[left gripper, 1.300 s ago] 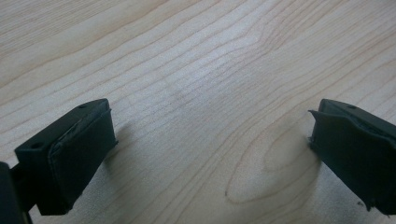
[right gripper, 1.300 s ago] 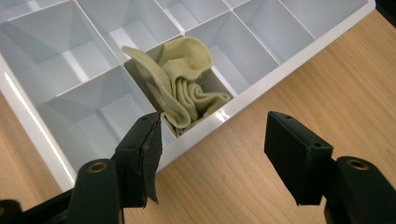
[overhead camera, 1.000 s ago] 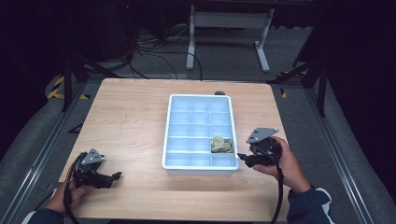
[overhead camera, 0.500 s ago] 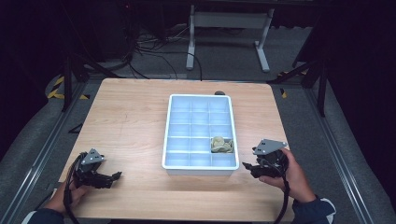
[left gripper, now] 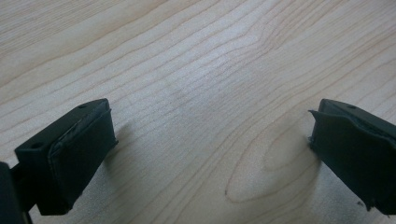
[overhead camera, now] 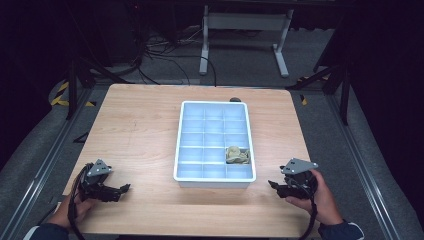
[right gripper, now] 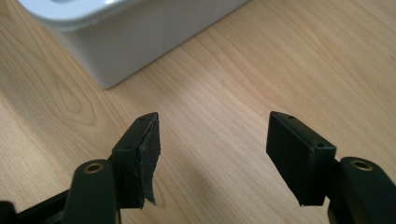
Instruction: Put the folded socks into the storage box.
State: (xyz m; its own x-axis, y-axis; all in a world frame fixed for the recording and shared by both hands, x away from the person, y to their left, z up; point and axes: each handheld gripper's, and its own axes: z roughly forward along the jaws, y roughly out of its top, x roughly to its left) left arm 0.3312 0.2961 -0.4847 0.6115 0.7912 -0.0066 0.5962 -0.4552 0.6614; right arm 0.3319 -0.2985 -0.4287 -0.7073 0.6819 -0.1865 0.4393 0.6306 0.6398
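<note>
- Lying in the white plastic divided tray [overhead camera: 215, 175], the crumpled olive-tan object [overhead camera: 237, 154] sits in the right-hand column, second row from the near edge; its longer side runs across the tray, left to right, though its lumpy form gives no clear pointing end.
- The tray's own long axis runs from the near edge of the light wooden table [overhead camera: 140, 135] towards the far edge.
- The right gripper [overhead camera: 276, 185] rests near the tray's near right corner, tips aimed at it, jaws spread with nothing between.
- The left gripper [overhead camera: 123, 188] lies at the near left corner, well apart from the tray, jaws wide and empty.
- The high view gives the compartments and the object; the right gripper view shows the tray's outer corner wall [right gripper: 126, 42] close ahead, and the left gripper view bare wood grain [left gripper: 205, 84].
</note>
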